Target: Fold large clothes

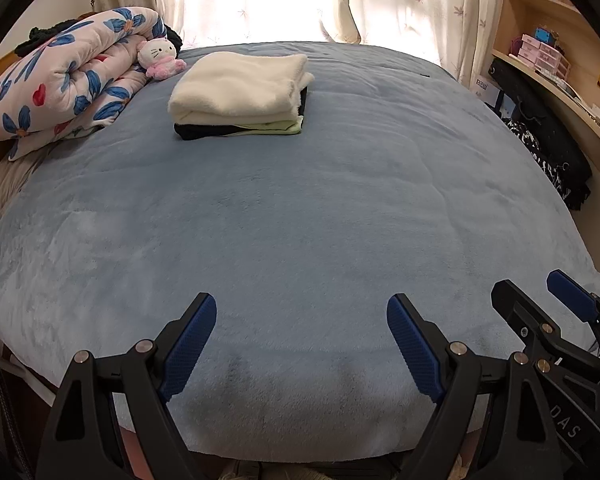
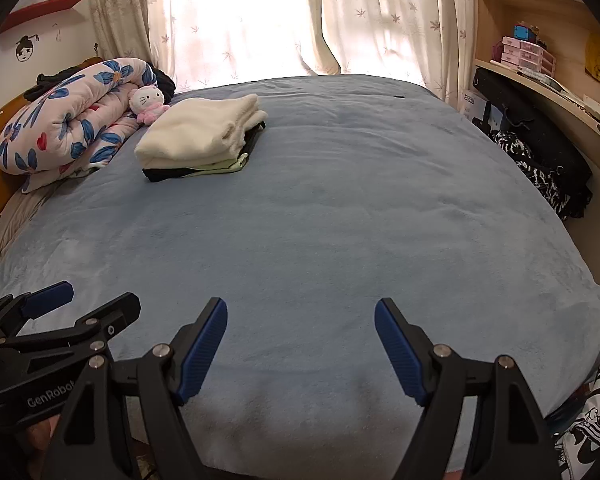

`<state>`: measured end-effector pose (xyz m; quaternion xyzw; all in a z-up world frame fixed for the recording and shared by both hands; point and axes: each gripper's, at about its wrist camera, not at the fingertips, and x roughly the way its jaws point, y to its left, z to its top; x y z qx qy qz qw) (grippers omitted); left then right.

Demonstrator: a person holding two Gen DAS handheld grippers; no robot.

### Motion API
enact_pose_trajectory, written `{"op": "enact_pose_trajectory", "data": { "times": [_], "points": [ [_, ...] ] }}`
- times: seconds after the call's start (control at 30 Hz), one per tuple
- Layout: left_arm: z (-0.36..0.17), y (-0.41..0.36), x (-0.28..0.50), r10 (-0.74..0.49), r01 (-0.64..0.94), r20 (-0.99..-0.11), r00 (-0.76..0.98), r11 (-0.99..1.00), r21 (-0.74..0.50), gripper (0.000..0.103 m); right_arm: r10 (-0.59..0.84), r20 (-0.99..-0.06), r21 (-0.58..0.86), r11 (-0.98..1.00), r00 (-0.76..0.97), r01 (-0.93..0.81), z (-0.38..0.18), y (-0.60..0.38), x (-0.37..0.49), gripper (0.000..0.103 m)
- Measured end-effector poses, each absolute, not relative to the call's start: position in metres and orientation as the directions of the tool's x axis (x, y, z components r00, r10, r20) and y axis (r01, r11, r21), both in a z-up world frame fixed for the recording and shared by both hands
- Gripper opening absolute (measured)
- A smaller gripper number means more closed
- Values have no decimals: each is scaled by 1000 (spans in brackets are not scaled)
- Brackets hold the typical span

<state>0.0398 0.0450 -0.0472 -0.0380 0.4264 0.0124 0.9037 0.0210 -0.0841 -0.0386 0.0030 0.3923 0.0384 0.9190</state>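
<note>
A stack of folded clothes (image 1: 240, 94) lies at the far left of the blue bed (image 1: 300, 208): a cream fleece on top, pale green and black pieces under it. It also shows in the right wrist view (image 2: 198, 138). My left gripper (image 1: 302, 308) is open and empty above the bed's near edge. My right gripper (image 2: 300, 310) is open and empty beside it, to the right. Each shows at the edge of the other's view: the right one (image 1: 540, 292), the left one (image 2: 96, 296). A black-and-white patterned garment (image 2: 592, 412) hangs at the bed's near right corner.
A rolled floral quilt (image 1: 64, 80) and a Hello Kitty plush (image 1: 160, 58) lie at the head of the bed, left. Curtains (image 1: 412, 0) hang behind the bed. Shelves (image 1: 548, 52) and dark clothes (image 1: 548, 148) line the right side.
</note>
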Motion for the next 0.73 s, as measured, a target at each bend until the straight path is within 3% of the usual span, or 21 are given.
{"op": "enact_pose_trajectory", "data": {
  "times": [0.73],
  "points": [
    [-48,45,45,-19,-36,-773,635,998,-55,86,65,-724,43,998,687,-50,-44,-89,22,77]
  ]
}}
